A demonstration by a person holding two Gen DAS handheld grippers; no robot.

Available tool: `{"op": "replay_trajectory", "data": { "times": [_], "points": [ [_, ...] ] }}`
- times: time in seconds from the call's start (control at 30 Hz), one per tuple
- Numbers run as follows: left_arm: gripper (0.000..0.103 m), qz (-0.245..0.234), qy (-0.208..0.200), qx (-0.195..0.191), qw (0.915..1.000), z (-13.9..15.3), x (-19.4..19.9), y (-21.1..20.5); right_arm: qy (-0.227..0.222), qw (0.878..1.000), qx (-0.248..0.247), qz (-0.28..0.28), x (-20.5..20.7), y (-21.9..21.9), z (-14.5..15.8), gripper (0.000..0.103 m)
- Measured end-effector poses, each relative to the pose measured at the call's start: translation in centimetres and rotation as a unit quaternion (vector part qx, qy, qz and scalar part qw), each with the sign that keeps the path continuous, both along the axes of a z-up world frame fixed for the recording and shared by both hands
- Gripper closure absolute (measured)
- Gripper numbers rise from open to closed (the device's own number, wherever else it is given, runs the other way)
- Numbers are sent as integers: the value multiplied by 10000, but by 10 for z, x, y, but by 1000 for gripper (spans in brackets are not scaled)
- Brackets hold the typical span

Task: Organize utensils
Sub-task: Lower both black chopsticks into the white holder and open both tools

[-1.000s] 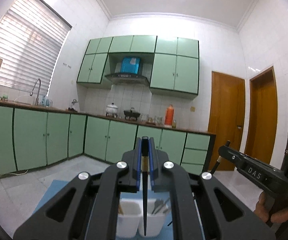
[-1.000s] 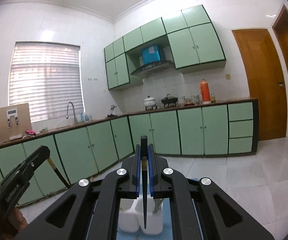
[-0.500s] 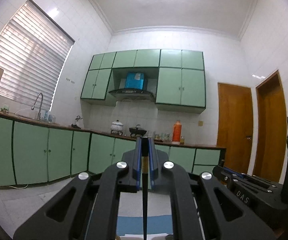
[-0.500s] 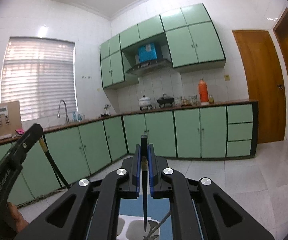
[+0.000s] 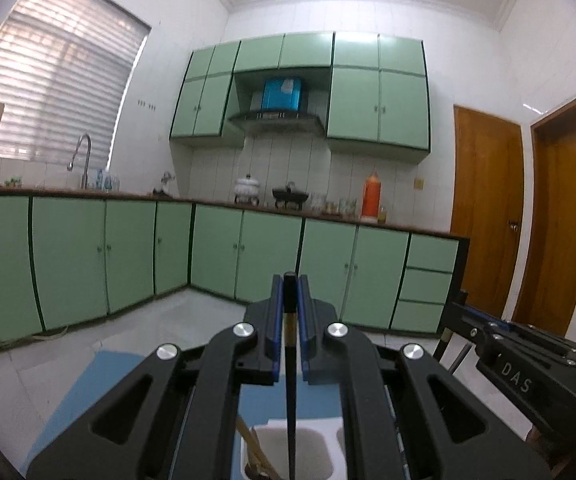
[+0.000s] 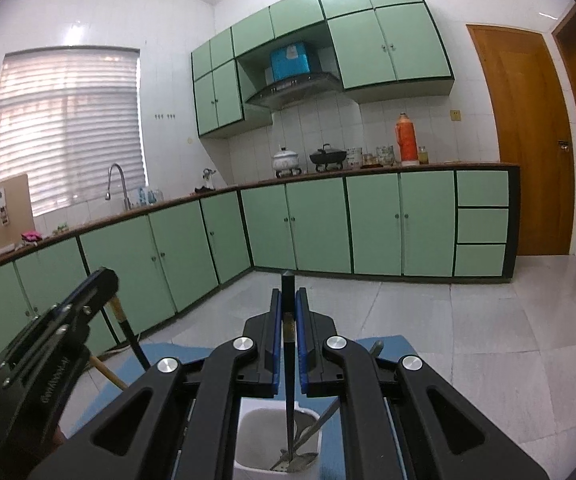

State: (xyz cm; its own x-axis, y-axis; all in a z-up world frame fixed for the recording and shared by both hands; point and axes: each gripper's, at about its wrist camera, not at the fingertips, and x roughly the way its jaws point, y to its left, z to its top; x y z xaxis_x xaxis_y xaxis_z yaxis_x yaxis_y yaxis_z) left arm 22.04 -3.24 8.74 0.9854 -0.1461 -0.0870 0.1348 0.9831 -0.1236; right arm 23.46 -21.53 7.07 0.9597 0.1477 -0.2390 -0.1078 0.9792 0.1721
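Left hand-held gripper (image 5: 290,312) grips a slim black chopstick (image 5: 290,400); right hand-held gripper (image 6: 288,316) likewise clamps another. White plastic holder (image 6: 248,432), lower centre, is cut off by the frame edge.

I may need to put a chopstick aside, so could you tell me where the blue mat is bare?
The blue mat is bare left of the white holder and beyond it. The holder's compartments are crowded: wooden sticks in one, metal utensils in the other.

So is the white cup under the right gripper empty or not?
Not empty. The white cup holds metal cutlery, and the held black chopstick points down into it.
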Motion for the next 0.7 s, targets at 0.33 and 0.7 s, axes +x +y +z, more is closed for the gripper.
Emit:
{"op": "replay_trajectory", "data": {
  "times": [0.33, 0.7],
  "points": [
    [96, 51, 178, 79, 9998, -19, 1, 16, 228, 9997, -65, -32, 9, 6, -27, 96],
    [64, 26, 154, -155, 9998, -15, -13, 27, 65, 9999, -67, -99, -9, -4, -15, 93]
  ]
}}
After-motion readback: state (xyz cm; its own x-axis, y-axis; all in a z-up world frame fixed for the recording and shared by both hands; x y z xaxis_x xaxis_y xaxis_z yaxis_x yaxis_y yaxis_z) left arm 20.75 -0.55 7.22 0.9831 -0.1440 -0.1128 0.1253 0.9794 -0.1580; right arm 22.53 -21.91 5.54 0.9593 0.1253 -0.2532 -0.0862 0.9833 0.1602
